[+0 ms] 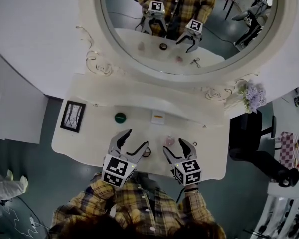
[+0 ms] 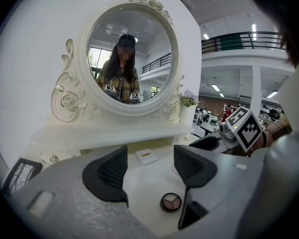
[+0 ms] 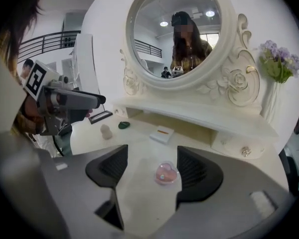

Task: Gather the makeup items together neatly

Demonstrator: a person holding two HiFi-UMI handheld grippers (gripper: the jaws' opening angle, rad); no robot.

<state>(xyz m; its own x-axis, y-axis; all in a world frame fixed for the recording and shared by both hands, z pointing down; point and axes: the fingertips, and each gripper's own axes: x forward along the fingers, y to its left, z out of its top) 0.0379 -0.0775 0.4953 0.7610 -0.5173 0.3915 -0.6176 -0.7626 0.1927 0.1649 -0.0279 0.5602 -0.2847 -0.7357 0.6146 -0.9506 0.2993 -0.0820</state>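
Observation:
My left gripper (image 1: 136, 139) hangs open over the front of the white vanity table (image 1: 89, 133). A round eyeshadow compact (image 2: 171, 201) lies on the table low between its jaws, untouched, and shows by the right finger in the head view as the compact (image 1: 147, 152). My right gripper (image 1: 174, 146) is open too. A pink heart-shaped case (image 3: 166, 174) lies between its jaws, close to the right pad, with no contact visible. Farther back lie a flat white box (image 1: 158, 116) and a dark green round item (image 1: 120, 117). A small pale item (image 3: 106, 131) stands on the left.
A big round mirror (image 1: 189, 24) in an ornate white frame rises behind a raised shelf (image 1: 139, 91). A black picture frame (image 1: 73, 116) lies at the table's left end. A vase of purple flowers (image 1: 252, 94) stands at the right. A drawer knob (image 3: 245, 152) sits under the shelf.

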